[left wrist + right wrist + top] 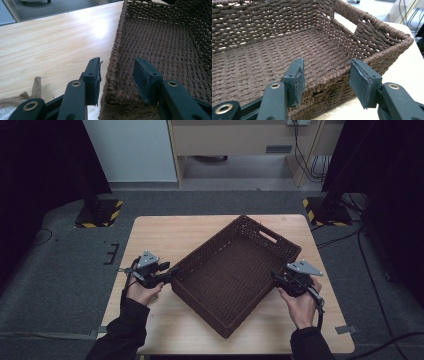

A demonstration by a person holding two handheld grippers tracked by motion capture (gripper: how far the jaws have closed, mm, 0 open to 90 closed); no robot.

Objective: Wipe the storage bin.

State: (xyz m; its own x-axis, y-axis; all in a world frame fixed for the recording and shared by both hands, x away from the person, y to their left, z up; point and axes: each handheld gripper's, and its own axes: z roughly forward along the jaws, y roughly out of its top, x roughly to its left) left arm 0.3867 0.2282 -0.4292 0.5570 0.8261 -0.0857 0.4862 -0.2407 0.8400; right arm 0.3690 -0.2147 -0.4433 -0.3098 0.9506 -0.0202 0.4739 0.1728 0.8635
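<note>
A dark brown woven basket (210, 245) lies skewed on the wooden table (165, 230), and nothing is inside it. My left gripper (170, 271) is at its left corner. In the left gripper view the jaws (118, 65) straddle the basket wall (117, 45), one pad outside and one inside, with gaps on both sides. My right gripper (275, 278) is at the basket's right side. In the right gripper view it (328, 66) straddles the rim (384, 35) near a handle cut-out, and its outer pad stands clear of the weave.
Bare tabletop lies behind and left of the basket. A strip of tan fabric (30, 92) shows at the lower left of the left gripper view. Two stands with yellow-black striped bases (97, 212) sit on the floor beyond the table's far corners.
</note>
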